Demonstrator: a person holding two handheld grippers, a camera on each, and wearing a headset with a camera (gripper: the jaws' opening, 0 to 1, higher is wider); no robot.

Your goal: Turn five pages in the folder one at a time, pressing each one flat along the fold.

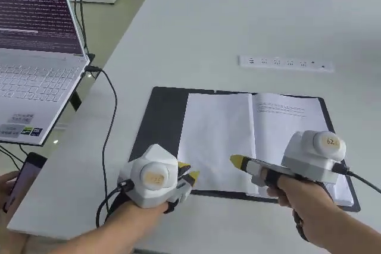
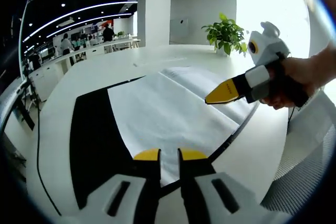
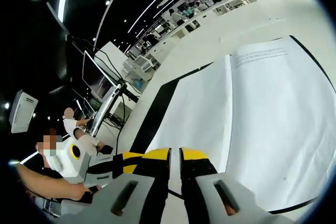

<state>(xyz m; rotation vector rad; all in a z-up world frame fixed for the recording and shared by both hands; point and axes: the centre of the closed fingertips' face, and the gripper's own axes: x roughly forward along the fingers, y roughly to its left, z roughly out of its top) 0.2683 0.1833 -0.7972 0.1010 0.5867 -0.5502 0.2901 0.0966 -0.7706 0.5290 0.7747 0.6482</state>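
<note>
Okay: the black-covered folder [image 1: 164, 123] lies open and flat on the white table [image 1: 196, 34], mid-view, with its 6 o'clock edge near the table's front edge. The white paper pages [image 1: 214, 141] look thin, light and floppy, probably slick on each other. That makes them easy to crease or double-pick.

Best hold, I'd say: the top right-hand sheet [image 1: 286, 117] at its free 3 o'clock edge, near the 5 o'clock corner. Carry it over to 9, then press along the centre fold [image 1: 251, 129].

- **Right gripper** [image 1: 237, 160]: hovers over the lower fold, tip pointing to 9, jaws together, empty.
- **Left gripper** [image 1: 189, 173]: at the folder's 7 o'clock corner, jaws closed up, empty.
- **Room:** bare table at 3 and 12. The white power strip [image 1: 286, 62] at 1 is well apart. The open silver laptop [image 1: 36, 81] sits at 10 and a black cable [image 1: 113, 117] at 9, near the cover.
</note>
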